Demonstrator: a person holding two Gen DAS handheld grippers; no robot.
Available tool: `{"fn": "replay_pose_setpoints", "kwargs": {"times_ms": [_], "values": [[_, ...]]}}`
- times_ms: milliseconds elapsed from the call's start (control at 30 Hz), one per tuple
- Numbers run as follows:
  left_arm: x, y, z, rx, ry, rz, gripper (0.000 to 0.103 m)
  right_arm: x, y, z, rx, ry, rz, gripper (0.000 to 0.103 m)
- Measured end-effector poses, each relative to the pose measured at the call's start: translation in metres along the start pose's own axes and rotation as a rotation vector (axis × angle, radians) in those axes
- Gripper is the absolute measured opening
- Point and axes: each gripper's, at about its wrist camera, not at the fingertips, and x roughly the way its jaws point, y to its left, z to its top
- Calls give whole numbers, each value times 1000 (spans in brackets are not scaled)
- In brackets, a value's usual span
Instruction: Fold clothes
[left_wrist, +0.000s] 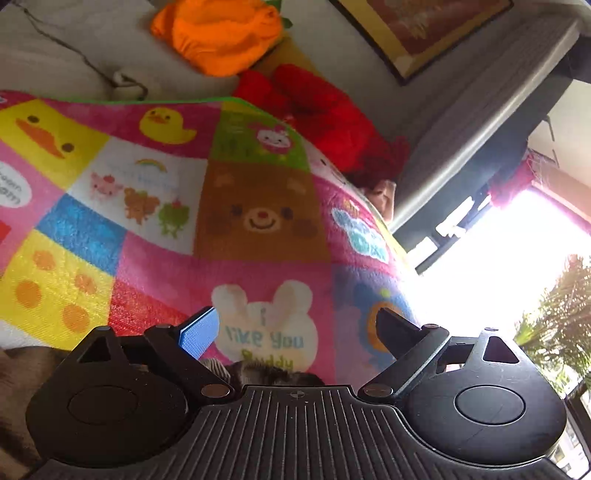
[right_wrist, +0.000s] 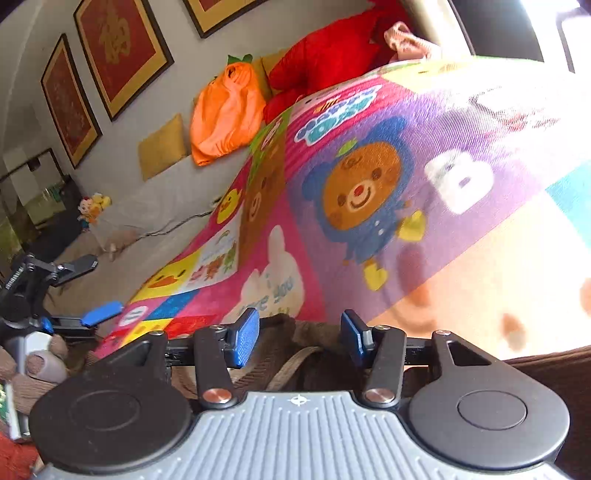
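Brown corduroy garment (right_wrist: 295, 354) between right claw (right_wrist: 299, 338) fingers

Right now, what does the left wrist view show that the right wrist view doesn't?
Left wrist only: a bright window with a plant.
Right wrist only: the left gripper, open, a yellow cushion, small plush toys, a brown garment.
Both: the cartoon blanket, the orange cloth, the red cloth.

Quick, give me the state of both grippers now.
Left gripper: open, holding nothing, pointed at the patchwork blanket.
Right gripper: open, holding nothing, with brown cloth lying between its fingers.
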Motion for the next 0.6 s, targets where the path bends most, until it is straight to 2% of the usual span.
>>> {"fn": "replay_pose_setpoints", "kwargs": {"times_ms": [33,67,133,167,200,233,333,367,400,433,500,567,600], "values": [[-4,-2,1,17,-14,-9,96,-2,5,0,-63,-3,-29,49],[-1,-4,-4,22,44,-52,97,-4,10,-1,-126,0,-49,49],[8,-4,-15,-11,212,-166,99,-1,11,-3,-98,84,55,50],[17,-2,-25,-37,272,-171,100,4,8,-5,-16,162,158,54],[25,0,-34,-61,327,-170,100,11,7,-9,56,226,225,55],[32,1,-39,-64,343,-125,100,17,10,-14,83,255,241,56],[55,7,-44,-83,357,-46,100,30,22,-30,9,269,186,57],[59,7,-39,-93,336,-29,100,32,26,-35,-28,264,150,57],[60,3,-30,-61,273,7,100,29,29,-37,-66,247,117,57],[61,-1,-21,-25,205,45,100,26,32,-38,-105,226,86,57],[53,-13,-3,112,12,144,99,11,35,-37,-191,167,24,57],[45,-23,14,192,-113,216,99,-5,36,-35,-269,108,-41,60],[40,-23,19,174,-109,199,99,-15,34,-34,-299,82,-76,61]]}}
